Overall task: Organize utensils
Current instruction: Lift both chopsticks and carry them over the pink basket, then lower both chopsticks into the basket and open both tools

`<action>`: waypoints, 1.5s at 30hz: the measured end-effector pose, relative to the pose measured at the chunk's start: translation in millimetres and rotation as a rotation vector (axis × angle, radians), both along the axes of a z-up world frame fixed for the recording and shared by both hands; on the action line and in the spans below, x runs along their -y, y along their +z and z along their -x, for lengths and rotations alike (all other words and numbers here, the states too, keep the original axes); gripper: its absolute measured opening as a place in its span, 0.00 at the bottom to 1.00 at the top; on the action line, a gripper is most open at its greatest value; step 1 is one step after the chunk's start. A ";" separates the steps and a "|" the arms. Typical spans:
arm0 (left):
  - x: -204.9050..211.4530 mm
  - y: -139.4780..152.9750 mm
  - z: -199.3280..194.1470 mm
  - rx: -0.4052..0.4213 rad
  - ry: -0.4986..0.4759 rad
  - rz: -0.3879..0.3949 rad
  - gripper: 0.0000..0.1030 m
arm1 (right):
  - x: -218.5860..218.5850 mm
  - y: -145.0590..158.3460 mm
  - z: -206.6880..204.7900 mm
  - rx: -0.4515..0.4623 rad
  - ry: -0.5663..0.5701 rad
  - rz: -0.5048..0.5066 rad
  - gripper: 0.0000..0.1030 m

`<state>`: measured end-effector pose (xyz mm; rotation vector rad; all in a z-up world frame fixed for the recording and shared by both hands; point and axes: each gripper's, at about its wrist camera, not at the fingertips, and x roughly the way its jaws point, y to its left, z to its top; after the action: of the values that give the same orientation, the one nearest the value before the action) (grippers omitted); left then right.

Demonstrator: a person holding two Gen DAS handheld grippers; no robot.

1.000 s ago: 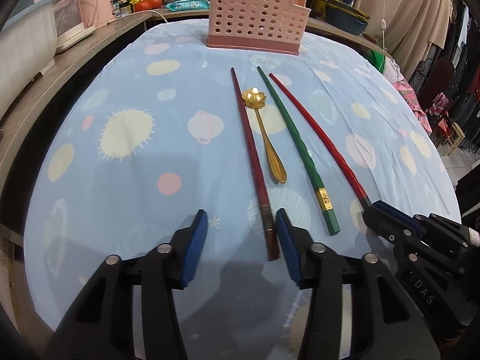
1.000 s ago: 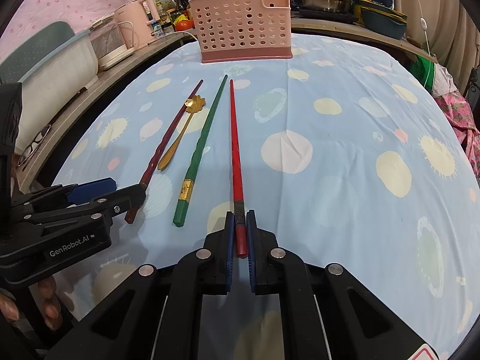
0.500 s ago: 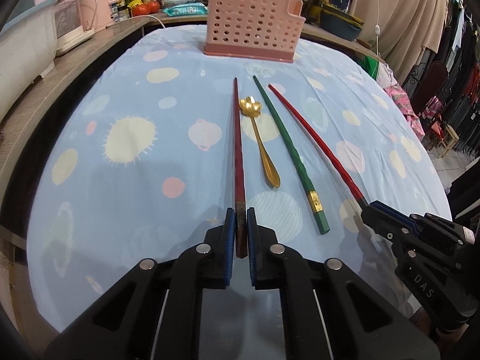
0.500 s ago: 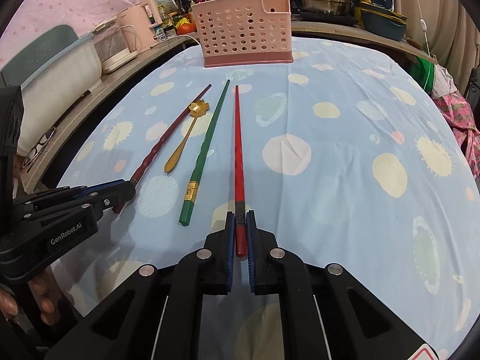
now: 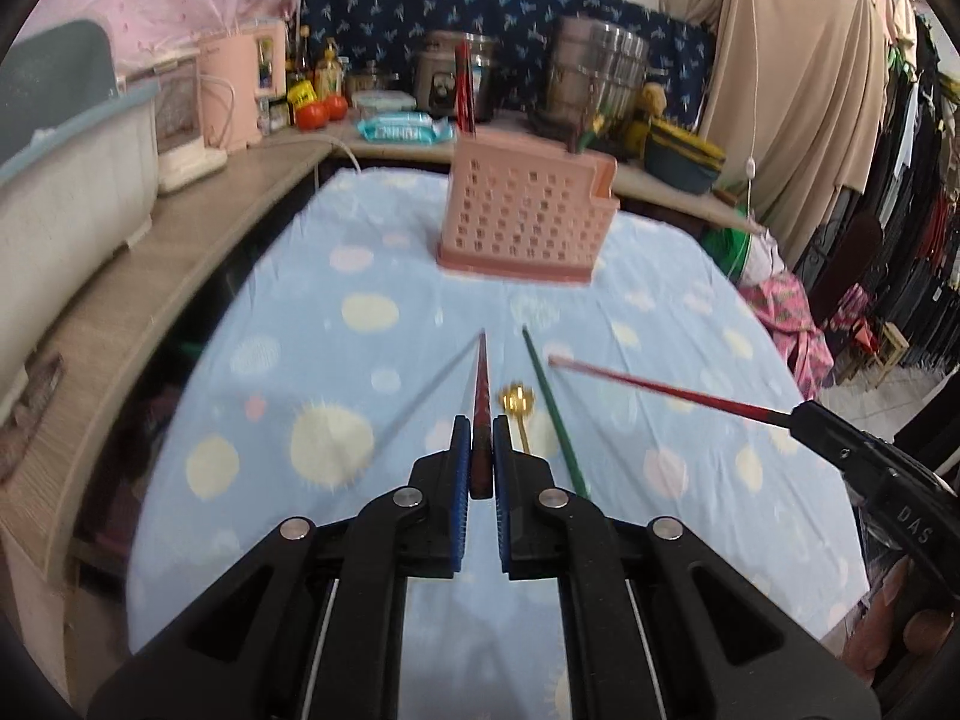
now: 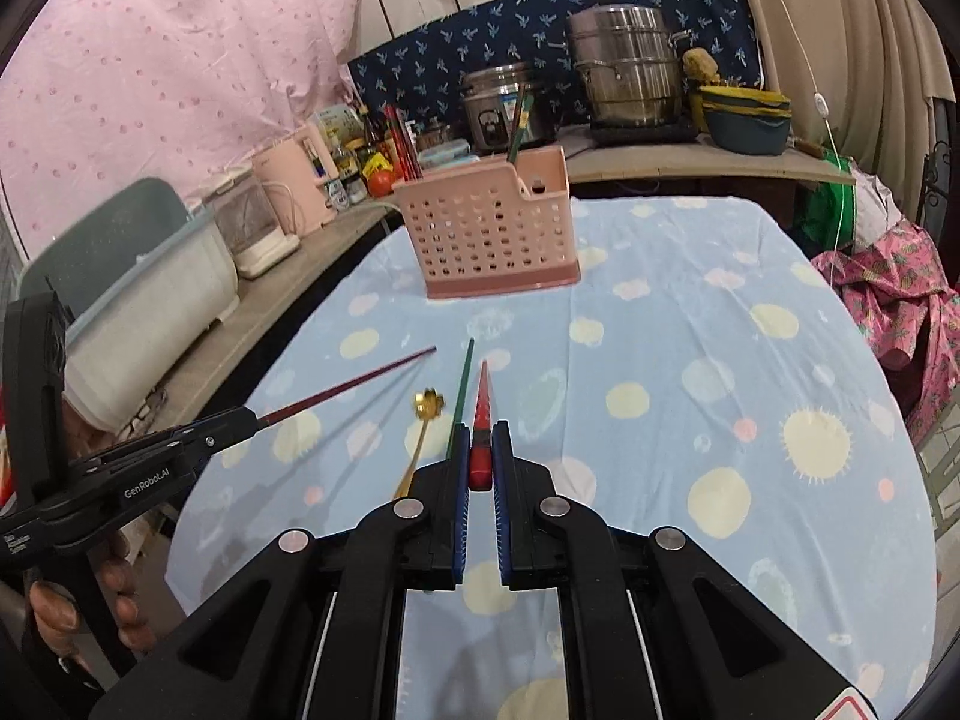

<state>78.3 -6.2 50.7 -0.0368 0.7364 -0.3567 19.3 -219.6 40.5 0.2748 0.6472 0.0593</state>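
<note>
My left gripper (image 5: 478, 457) is clamped on the thick end of the dark red chopstick (image 5: 480, 414), which is off the cloth and points forward toward the pink basket (image 5: 528, 222); its thin shadow slants across the cloth to its left. My right gripper (image 6: 480, 457) is closed the same way on the bright red chopstick (image 6: 482, 420), also held clear of the surface (image 6: 720, 324) and aimed toward the far edge. From the left wrist view the right gripper (image 5: 807, 411) comes in from the right edge with its chopstick (image 5: 654, 387) slanting over the cloth; from the right wrist view the left gripper (image 6: 240, 420) comes in from the left edge with its chopstick (image 6: 354, 387), and fingers (image 6: 57, 615) of my hand show under it.

Between the two lifted sticks, the green chopstick (image 6: 461, 387) and the gold spoon (image 6: 423, 414) lie on the cloth near the middle of the surface, side by side, the spoon's flower-shaped bowl pointing toward the far edge. The green chopstick (image 5: 552, 414) and spoon (image 5: 517, 405) run partly behind my gripper.

The basket (image 6: 492, 228) stands upright near the far edge, with red and green sticks poking out of it. Beyond it, a counter (image 6: 690, 162) carries steel pots (image 6: 624, 66) and a rice cooker (image 6: 501, 105).
</note>
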 end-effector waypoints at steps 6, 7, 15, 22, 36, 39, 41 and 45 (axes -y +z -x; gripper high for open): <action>0.1 41.5 -31.6 0.098 0.025 0.039 0.07 | 16.9 44.5 -21.5 0.111 -0.017 -0.011 0.07; 0.3 46.7 -36.2 0.112 0.031 0.041 0.07 | 19.4 50.5 -26.2 0.125 -0.021 -0.011 0.07; 4.1 94.9 -79.4 0.205 0.054 0.092 0.07 | 32.7 86.2 -71.3 0.195 -0.033 0.005 0.07; 6.7 134.3 -110.0 0.271 0.069 0.139 0.07 | 47.9 111.9 -108.7 0.253 -0.044 -0.048 0.07; 26.5 214.0 -181.3 0.443 0.089 0.234 0.07 | 73.8 183.0 -190.1 0.443 -0.110 -0.101 0.07; 33.3 213.7 -198.3 0.460 0.095 0.232 0.07 | 77.1 188.6 -208.4 0.463 -0.128 -0.110 0.07; 36.3 209.1 -210.2 0.453 0.100 0.233 0.07 | 78.1 188.5 -222.0 0.463 -0.135 -0.118 0.07; 41.4 189.1 -231.1 0.416 0.106 0.219 0.07 | 76.5 175.5 -246.8 0.427 -0.129 -0.124 0.07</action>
<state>309.4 -47.6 239.8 -0.2016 0.2802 -0.3285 266.1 -296.0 216.0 0.4091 0.2008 0.0330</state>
